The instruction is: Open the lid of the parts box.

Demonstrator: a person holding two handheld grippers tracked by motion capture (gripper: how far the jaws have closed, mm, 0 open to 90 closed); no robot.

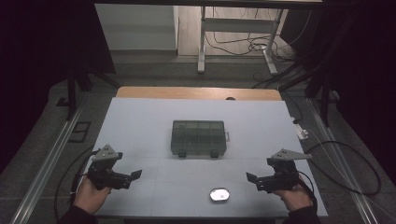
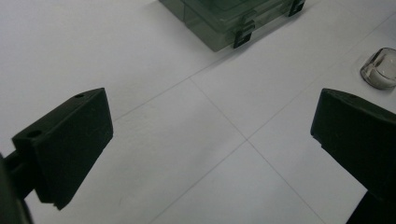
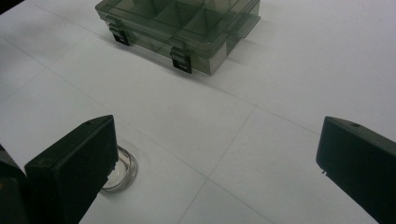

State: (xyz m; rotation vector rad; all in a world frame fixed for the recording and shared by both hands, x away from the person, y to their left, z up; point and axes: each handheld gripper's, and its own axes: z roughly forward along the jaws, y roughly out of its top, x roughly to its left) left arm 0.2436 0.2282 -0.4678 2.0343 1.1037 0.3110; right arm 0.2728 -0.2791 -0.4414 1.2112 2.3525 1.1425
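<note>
A smoky clear compartment box (image 1: 199,138) with two black latches lies shut in the middle of the white table; its near edge shows in the left gripper view (image 2: 229,21) and it appears whole in the right gripper view (image 3: 180,28). A small clear round dish (image 1: 219,194) sits near the front edge, seen at the right edge of the left gripper view (image 2: 380,69) and partly behind a jaw in the right gripper view (image 3: 122,170). My left gripper (image 1: 135,175) is open at the front left. My right gripper (image 1: 250,178) is open at the front right. Nothing is between either pair of jaws.
The white table top (image 1: 140,121) has faint seam lines. A wooden strip (image 1: 198,93) runs along its far edge. Cables (image 1: 345,168) trail on the floor to the right, and a white desk frame (image 1: 233,32) stands beyond the table.
</note>
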